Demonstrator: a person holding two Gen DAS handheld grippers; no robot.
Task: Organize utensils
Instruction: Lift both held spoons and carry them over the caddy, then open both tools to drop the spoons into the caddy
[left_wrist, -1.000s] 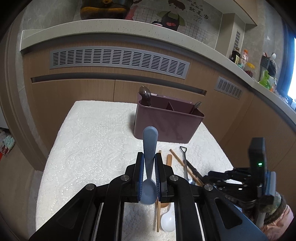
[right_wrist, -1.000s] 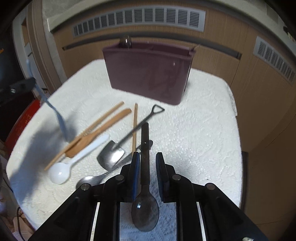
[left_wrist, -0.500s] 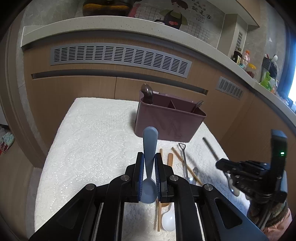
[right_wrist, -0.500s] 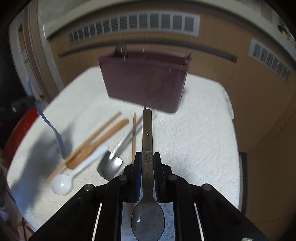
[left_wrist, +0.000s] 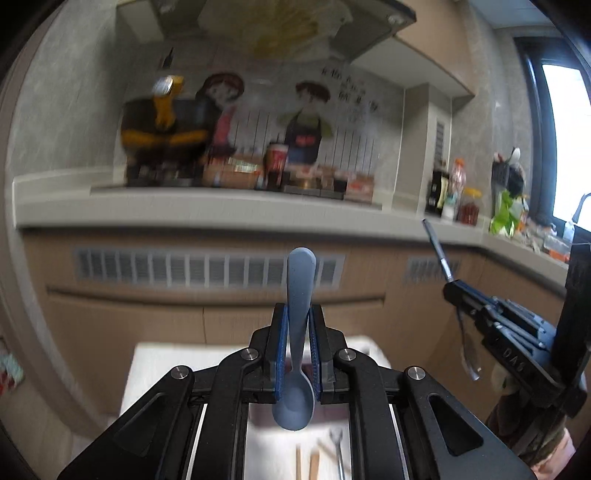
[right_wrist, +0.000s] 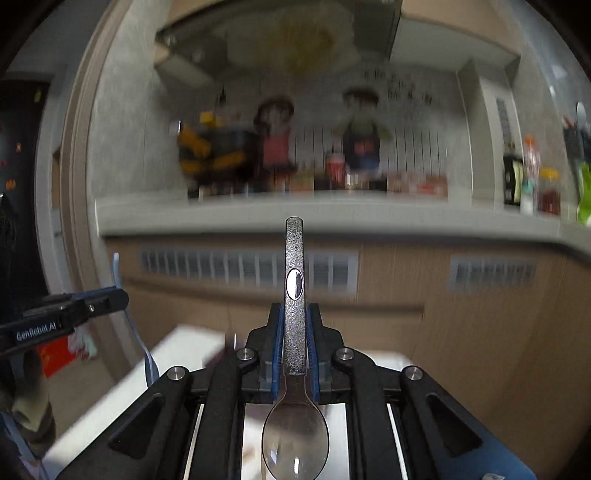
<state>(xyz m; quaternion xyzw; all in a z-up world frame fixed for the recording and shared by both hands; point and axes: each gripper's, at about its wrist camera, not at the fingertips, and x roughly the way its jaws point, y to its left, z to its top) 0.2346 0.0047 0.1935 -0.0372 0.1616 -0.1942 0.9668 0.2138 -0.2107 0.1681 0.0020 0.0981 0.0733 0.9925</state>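
Seemingly plastic, blue spoon (left_wrist: 298, 325) stands handle-up, clamped.

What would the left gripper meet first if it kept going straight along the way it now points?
Probably the wooden cabinet front below the counter, near the vent grille. The left gripper, shut on the blue spoon, aims there; nothing nearer shows, though depth is unclear.

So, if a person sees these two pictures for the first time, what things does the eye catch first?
First the blue spoon, clamped upright in the left tool at the centre of the left view, bowl toward the camera. Then the dark-handled metal spoon, held the same way in the right tool. Behind both, a blurred counter with cartoon figures on the wall.
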